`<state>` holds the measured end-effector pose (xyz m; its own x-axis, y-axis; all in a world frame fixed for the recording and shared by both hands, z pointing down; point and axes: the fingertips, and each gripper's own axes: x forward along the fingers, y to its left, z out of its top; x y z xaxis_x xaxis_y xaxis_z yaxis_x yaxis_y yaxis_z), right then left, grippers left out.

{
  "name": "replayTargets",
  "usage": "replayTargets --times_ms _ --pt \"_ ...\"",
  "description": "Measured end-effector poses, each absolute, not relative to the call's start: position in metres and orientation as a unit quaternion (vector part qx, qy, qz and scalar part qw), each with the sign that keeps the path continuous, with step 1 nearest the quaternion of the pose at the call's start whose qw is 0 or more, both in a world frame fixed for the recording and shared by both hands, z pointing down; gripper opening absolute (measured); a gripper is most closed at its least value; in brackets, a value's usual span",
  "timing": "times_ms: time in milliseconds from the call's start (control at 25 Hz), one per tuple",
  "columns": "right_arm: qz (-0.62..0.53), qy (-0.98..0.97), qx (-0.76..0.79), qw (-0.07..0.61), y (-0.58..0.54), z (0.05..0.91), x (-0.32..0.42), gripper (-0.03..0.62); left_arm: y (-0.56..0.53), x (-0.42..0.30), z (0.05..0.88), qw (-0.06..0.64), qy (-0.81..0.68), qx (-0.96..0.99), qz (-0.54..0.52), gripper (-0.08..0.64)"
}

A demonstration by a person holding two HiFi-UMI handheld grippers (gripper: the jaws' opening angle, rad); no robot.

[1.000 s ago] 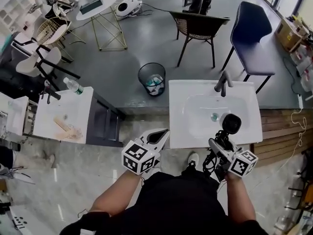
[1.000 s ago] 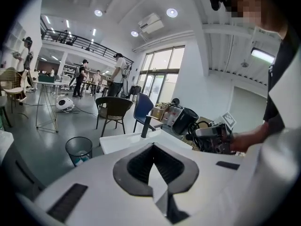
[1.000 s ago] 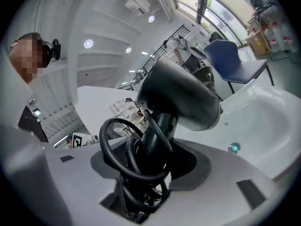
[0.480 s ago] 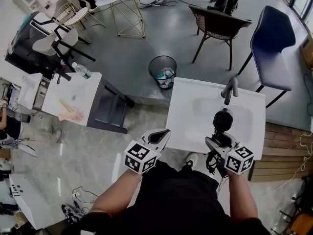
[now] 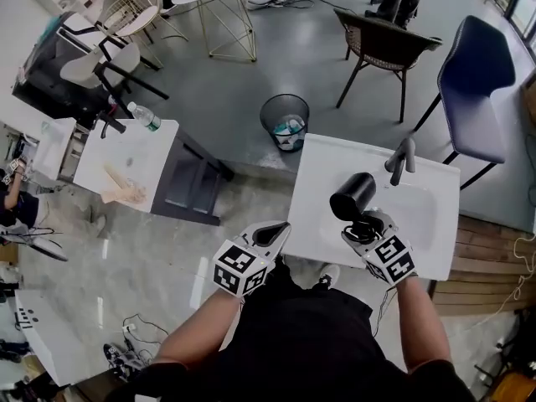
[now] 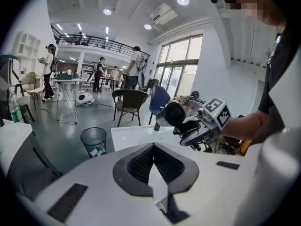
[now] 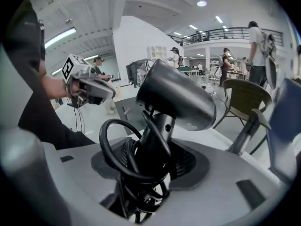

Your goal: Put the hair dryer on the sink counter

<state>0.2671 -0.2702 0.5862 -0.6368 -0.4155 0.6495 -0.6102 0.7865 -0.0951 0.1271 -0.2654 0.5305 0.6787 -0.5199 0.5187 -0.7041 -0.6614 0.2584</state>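
Observation:
The black hair dryer (image 5: 352, 198) hangs over the white sink counter (image 5: 311, 224), near the basin's left rim. My right gripper (image 5: 363, 224) is shut on its handle, with the coiled black cord bunched in the jaws. In the right gripper view the dryer's barrel (image 7: 176, 95) lies across the top and the handle (image 7: 155, 135) runs down between the pads. My left gripper (image 5: 270, 234) hovers off the counter's front left corner, shut and empty. The left gripper view shows its pads (image 6: 141, 166) closed together and the dryer (image 6: 173, 114) beyond them.
A grey faucet (image 5: 402, 159) stands at the back of the basin (image 5: 419, 212). Behind the counter are a mesh waste bin (image 5: 285, 122), a wicker chair (image 5: 387, 44) and a blue chair (image 5: 477, 74). At the left is a white stand (image 5: 109, 153) with a water bottle (image 5: 144, 117).
My right gripper has swung the dryer leftward, from over the basin to its left rim, and turned the barrel to the left. The left gripper has stayed in place.

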Motion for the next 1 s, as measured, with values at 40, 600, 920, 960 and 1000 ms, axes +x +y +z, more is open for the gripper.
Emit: replayTargets --times_ms 40,600,920,960,1000 --pt "0.136 -0.89 0.278 0.336 -0.275 0.59 0.26 0.235 -0.27 0.123 0.53 0.223 -0.342 0.889 0.206 0.0" --pt "-0.046 -0.833 0.161 0.528 -0.395 0.651 0.205 0.232 -0.335 0.066 0.528 0.216 -0.34 0.893 0.199 0.0" --pt "-0.09 -0.798 0.11 0.585 -0.424 0.688 0.201 0.232 -0.349 0.033 0.535 0.231 -0.356 0.885 0.193 0.0" --pt "-0.098 -0.794 0.106 0.591 -0.428 0.692 0.202 0.232 -0.348 0.03 0.538 0.234 -0.358 0.883 0.194 0.0" --pt "-0.109 -0.789 0.104 0.596 -0.433 0.695 0.204 0.232 -0.348 0.026 0.541 0.237 -0.36 0.881 0.195 0.0"
